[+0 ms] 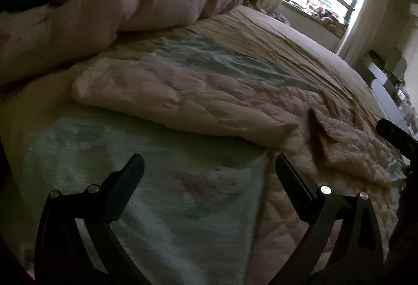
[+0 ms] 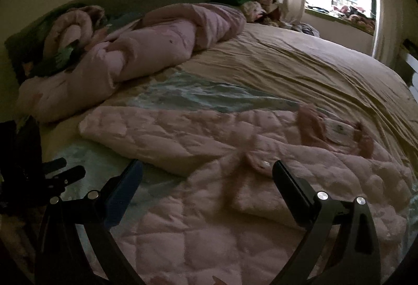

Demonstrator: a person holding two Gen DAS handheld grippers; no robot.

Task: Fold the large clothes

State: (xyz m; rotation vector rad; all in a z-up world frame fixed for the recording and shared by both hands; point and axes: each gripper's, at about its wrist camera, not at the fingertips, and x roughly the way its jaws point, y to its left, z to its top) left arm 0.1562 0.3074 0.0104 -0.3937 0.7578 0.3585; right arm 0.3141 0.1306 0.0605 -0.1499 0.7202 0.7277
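We record one bed under a tan sheet, with a pale green-blue patterned cover across the lower left of the left view. On it: a pink quilted garment spread at lower centre; a bunched pink duvet at upper left; soft toys at top centre.

Pink quilted garment, tan sheet
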